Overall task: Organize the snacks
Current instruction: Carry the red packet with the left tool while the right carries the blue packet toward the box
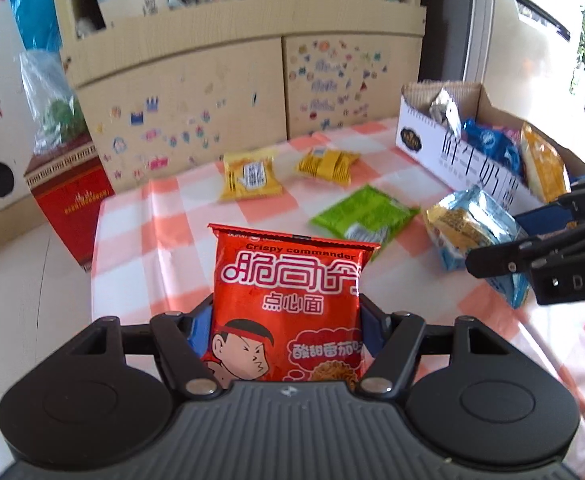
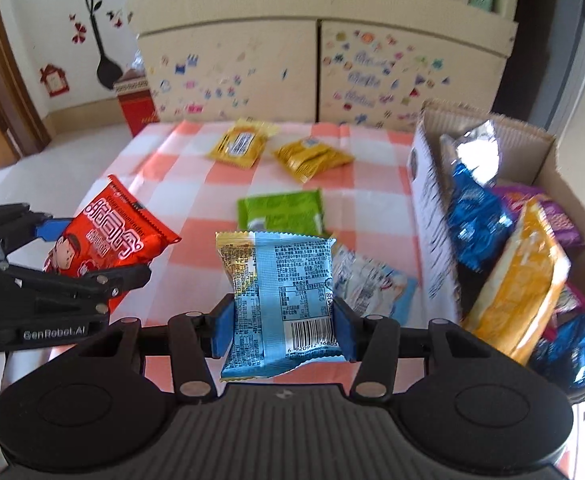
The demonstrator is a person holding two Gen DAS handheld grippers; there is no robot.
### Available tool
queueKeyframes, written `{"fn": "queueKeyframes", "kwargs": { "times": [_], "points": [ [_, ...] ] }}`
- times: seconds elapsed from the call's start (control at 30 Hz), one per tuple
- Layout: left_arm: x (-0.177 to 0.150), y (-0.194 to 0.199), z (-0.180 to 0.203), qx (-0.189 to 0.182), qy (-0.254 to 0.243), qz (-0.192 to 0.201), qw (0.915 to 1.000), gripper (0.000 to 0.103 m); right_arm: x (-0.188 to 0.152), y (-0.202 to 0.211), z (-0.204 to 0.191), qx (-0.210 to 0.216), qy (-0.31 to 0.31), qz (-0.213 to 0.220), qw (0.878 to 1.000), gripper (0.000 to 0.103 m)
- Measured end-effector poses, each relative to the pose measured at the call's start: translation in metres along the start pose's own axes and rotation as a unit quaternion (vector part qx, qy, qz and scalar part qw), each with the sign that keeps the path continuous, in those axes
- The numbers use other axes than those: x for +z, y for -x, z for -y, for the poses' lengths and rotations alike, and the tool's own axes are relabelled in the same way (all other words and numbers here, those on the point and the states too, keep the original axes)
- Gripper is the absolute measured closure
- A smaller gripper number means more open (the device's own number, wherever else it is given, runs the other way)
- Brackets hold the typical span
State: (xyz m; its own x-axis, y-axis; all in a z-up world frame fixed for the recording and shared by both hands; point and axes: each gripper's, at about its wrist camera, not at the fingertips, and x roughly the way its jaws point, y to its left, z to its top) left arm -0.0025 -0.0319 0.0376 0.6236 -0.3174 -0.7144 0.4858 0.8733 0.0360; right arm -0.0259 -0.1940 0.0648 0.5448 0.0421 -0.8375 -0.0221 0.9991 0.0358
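- My left claw [image 1: 286, 320] grips the red snack packet [image 1: 292, 300].
- My right claw [image 2: 282, 328] grips the blue snack packet [image 2: 280, 288].
- Both packets hang clear above the tabletop [image 2: 372, 188].

bare cloth [image 2: 372, 184] mid-table, box wall [image 2: 432, 240] blocking right

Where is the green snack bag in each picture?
Left wrist view: the green snack bag lies flat on the checked tablecloth, right of centre, just beyond the red packet.
Right wrist view: the green snack bag lies near the middle, just beyond the light blue packet.
Shared landmark: the two yellow packets lie behind it in both.
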Motion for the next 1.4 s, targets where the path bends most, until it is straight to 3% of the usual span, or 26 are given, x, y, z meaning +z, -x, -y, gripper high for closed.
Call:
{"fn": "queueKeyframes", "kwargs": {
  "times": [0.37, 0.7, 1.1, 1.4],
  "points": [
    [0.012, -0.001, 0.013, -0.014, 0.012, 0.018, 0.9997, 0.034, 0.029, 0.040, 0.036, -0.039, -0.015, 0.078, 0.996, 0.046],
    [0.038, 0.003, 0.041, -0.046, 0.010, 0.037, 0.9982, 0.034, 0.040, 0.060, 0.089, -0.061, -0.077, 0.106, 0.989, 0.046],
    [0.092, -0.001, 0.115, -0.112, -0.014, 0.068, 0.9913, 0.034, 0.042, 0.067, 0.140, -0.077, -0.145, 0.119, 0.979, 0.046],
    [0.107, -0.015, 0.178, -0.157, -0.046, 0.063, 0.9845, 0.034, 0.042, 0.074, 0.163, -0.086, -0.171, 0.127, 0.973, 0.046]
  ]
}}
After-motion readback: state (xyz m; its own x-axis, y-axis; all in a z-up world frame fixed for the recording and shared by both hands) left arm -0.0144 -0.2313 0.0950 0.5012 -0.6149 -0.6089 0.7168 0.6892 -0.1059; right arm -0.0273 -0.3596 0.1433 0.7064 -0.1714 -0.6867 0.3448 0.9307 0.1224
